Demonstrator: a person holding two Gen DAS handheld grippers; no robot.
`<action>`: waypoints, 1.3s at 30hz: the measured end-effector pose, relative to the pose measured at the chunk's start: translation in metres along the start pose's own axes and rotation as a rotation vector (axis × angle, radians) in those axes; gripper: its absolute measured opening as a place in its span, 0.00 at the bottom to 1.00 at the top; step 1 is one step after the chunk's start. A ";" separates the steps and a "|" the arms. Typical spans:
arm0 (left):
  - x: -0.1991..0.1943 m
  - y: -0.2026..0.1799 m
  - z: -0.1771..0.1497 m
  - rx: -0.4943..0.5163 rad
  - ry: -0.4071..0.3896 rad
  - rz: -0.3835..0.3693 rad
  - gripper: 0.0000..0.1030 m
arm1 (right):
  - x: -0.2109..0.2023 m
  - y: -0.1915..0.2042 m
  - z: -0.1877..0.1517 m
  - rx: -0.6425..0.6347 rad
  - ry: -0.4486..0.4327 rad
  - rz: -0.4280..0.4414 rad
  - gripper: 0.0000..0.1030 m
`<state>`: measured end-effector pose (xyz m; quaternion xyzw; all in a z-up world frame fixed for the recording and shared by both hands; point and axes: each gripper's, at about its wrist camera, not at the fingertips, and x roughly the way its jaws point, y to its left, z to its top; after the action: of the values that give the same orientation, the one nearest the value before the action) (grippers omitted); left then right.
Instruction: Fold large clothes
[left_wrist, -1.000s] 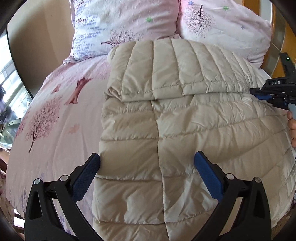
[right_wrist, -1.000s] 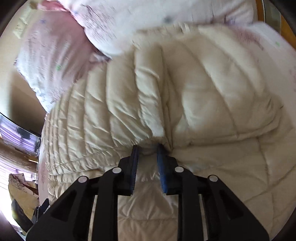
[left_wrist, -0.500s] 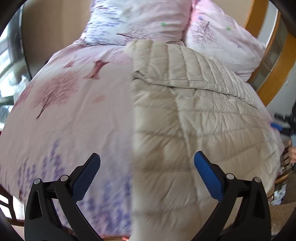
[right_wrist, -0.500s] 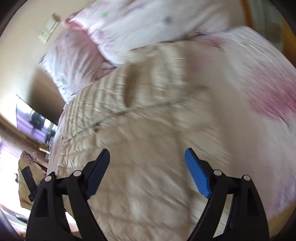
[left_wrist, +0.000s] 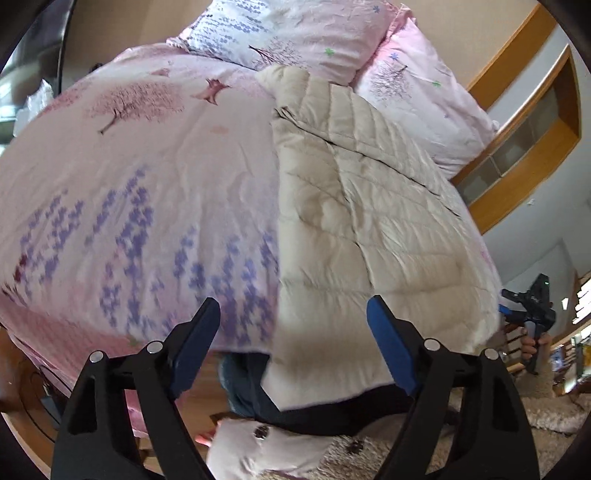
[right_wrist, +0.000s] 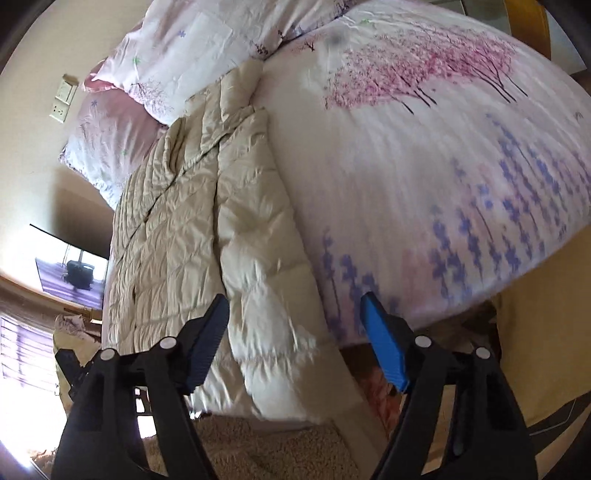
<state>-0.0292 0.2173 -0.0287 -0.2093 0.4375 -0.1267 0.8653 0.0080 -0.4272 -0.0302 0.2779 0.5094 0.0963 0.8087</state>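
A cream quilted down jacket (left_wrist: 354, 206) lies folded lengthwise on the pink floral bed; its near end hangs over the bed's front edge. It also shows in the right wrist view (right_wrist: 221, 236). My left gripper (left_wrist: 293, 339) is open and empty, held back from the bed's front edge, near the jacket's hanging end. My right gripper (right_wrist: 295, 332) is open and empty, also back from the edge, above the jacket's near end. In the left wrist view the right gripper (left_wrist: 532, 306) shows at the far right, beside the bed.
The bed cover (left_wrist: 129, 177) spreads left of the jacket. Two floral pillows (left_wrist: 295, 29) lie at the head. A wooden headboard frame (left_wrist: 524, 147) stands at the right. A beige rug (right_wrist: 258, 443) and the person's legs (left_wrist: 258, 391) are below the bed edge.
My right gripper let go of the jacket fold and opened. Both grippers pulled back from the jacket to beyond the bed's front edge.
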 end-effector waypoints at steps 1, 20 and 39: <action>-0.002 -0.002 -0.003 0.008 0.007 -0.005 0.79 | -0.002 -0.001 -0.003 -0.006 0.009 -0.002 0.71; 0.015 -0.003 -0.022 -0.058 0.094 -0.102 0.16 | 0.017 0.018 -0.037 -0.097 0.171 0.199 0.13; -0.057 -0.025 0.042 0.033 -0.222 -0.153 0.05 | -0.055 0.118 -0.005 -0.271 -0.257 0.273 0.10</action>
<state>-0.0290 0.2289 0.0454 -0.2408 0.3197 -0.1756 0.8994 -0.0066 -0.3516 0.0749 0.2431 0.3425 0.2360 0.8763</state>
